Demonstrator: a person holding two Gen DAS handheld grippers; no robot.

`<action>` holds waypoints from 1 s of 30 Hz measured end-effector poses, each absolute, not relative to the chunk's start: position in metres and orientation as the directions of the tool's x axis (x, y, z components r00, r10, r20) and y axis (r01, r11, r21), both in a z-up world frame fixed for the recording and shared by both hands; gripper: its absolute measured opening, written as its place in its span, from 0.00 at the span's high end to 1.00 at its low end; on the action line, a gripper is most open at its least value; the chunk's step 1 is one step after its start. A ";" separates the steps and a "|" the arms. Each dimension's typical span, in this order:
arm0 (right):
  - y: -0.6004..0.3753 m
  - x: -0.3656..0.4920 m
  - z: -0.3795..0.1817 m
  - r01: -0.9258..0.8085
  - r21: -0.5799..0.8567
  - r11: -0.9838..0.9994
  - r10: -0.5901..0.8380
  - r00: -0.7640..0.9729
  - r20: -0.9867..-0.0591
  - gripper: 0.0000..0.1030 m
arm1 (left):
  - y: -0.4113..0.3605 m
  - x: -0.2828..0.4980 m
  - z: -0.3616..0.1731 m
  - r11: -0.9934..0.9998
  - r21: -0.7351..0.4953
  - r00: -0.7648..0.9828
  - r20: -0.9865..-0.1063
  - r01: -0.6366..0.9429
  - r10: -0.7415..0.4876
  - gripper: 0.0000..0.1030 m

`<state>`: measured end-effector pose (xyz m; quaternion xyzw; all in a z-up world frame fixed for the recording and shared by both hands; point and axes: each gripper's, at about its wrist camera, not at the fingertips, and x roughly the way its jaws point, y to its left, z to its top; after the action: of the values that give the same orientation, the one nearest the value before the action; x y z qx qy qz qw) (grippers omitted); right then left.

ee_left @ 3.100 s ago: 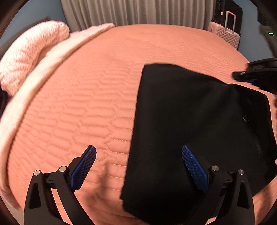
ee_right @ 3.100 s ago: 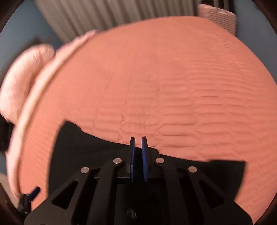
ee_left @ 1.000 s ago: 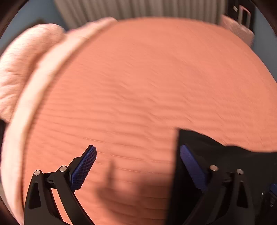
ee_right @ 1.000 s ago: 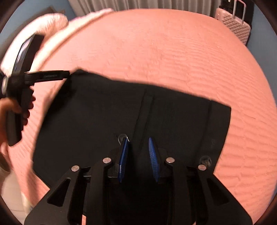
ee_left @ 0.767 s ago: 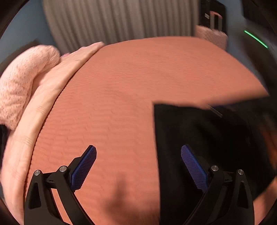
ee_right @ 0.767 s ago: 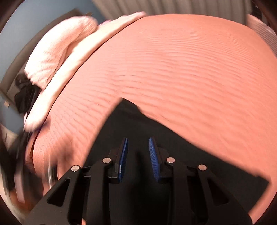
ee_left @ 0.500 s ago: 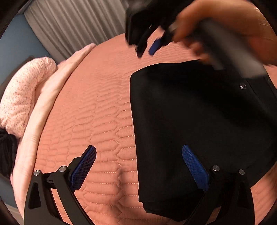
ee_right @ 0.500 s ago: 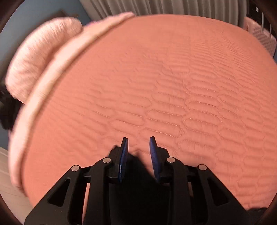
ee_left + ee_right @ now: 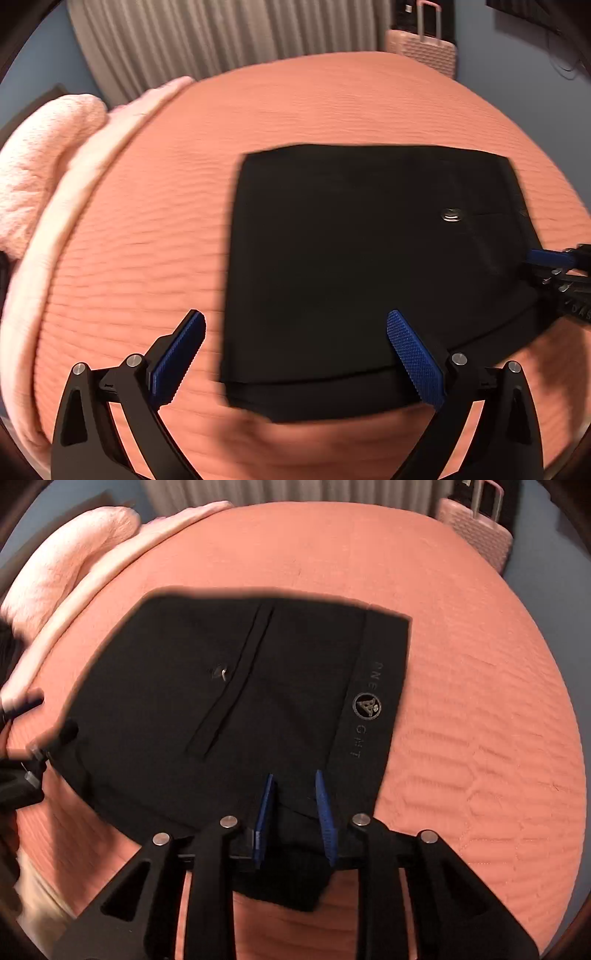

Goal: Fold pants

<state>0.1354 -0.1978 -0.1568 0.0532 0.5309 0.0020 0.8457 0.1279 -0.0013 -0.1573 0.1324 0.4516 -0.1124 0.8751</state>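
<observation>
The black pants lie folded into a flat rectangle on the salmon quilted bed. In the right wrist view the pants show a back pocket with a button and a waistband with a round logo. My left gripper is wide open and empty, hovering above the pants' near left corner. My right gripper is narrowly open over the pants' near edge, by the waistband, holding nothing. Its blue fingertip also shows at the right edge of the left wrist view.
A pink fluffy blanket is bunched along the bed's left side. A pink suitcase stands beyond the far right corner, by grey curtains. The bed's near edge is just below the pants.
The right gripper has opened, let go of the pants and moved back to their near right edge. The folded pants lie flat. Both views have pulled back.
</observation>
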 end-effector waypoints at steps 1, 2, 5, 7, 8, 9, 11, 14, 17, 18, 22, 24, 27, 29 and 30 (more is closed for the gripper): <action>-0.200 0.129 -0.143 0.103 0.092 0.990 0.035 0.454 -0.890 0.77 | -0.013 0.124 -0.159 0.934 0.126 0.561 -0.823 0.333 -0.089 0.05; -0.199 0.127 -0.131 0.120 0.111 0.987 0.038 0.490 -0.871 0.75 | -0.022 0.121 -0.163 0.930 0.133 0.553 -0.828 0.344 -0.086 0.05; -0.188 0.121 -0.142 0.066 0.068 0.995 0.028 0.482 -0.876 0.69 | -0.036 0.118 -0.181 0.932 0.169 0.549 -0.835 0.322 -0.038 0.05; -0.195 0.115 -0.169 0.067 0.054 0.996 0.020 0.433 -0.901 0.67 | -0.034 0.118 -0.179 0.942 0.130 0.513 -0.857 0.309 -0.050 0.05; -0.201 0.110 -0.164 0.115 0.111 0.987 0.047 0.456 -0.889 0.67 | -0.032 0.118 -0.176 0.946 0.123 0.501 -0.864 0.300 -0.046 0.05; -0.206 0.104 -0.152 0.174 0.151 0.973 0.052 0.474 -0.879 0.66 | -0.029 0.115 -0.168 0.949 0.131 0.514 -0.857 0.288 -0.038 0.05; -0.201 0.096 -0.141 0.158 0.174 0.972 0.068 0.521 -0.851 0.63 | -0.028 0.104 -0.152 0.942 0.183 0.581 -0.813 0.282 -0.017 0.05; -0.195 0.097 -0.175 0.080 0.018 0.997 -0.019 0.436 -0.900 0.56 | -0.036 0.108 -0.166 0.918 0.254 0.565 -0.824 0.306 0.040 0.05; -0.224 0.079 -0.178 0.200 0.209 0.957 0.100 0.450 -0.887 0.56 | -0.034 0.101 -0.175 0.913 0.260 0.567 -0.823 0.314 0.039 0.05; -0.233 0.072 -0.174 0.236 0.250 0.939 0.116 0.466 -0.877 0.56 | -0.031 0.095 -0.170 0.922 0.240 0.561 -0.827 0.302 0.031 0.05; -0.250 0.048 -0.160 0.279 0.234 0.931 0.074 0.485 -0.872 0.56 | -0.030 0.082 -0.166 0.930 0.225 0.539 -0.841 0.290 0.036 0.05; -0.255 0.044 -0.154 0.292 0.244 0.925 0.070 0.499 -0.864 0.56 | -0.032 0.071 -0.160 0.927 0.222 0.554 -0.832 0.302 0.019 0.05; -0.249 0.033 -0.144 0.272 0.237 0.932 0.072 0.504 -0.861 0.56 | -0.035 0.059 -0.148 0.929 0.201 0.568 -0.823 0.311 -0.012 0.05; -0.236 0.036 -0.136 0.246 0.189 0.950 0.046 0.492 -0.869 0.56 | -0.036 0.055 -0.139 0.931 0.188 0.579 -0.815 0.314 -0.031 0.05; -0.233 0.041 -0.130 0.225 0.181 0.957 0.049 0.493 -0.869 0.56 | -0.038 0.054 -0.135 0.929 0.186 0.583 -0.811 0.319 -0.038 0.05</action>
<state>0.0407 -0.2334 -0.1305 0.1365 0.5010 -0.0517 0.8530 0.0539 -0.0378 -0.1352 0.1582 0.4448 -0.1020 0.8756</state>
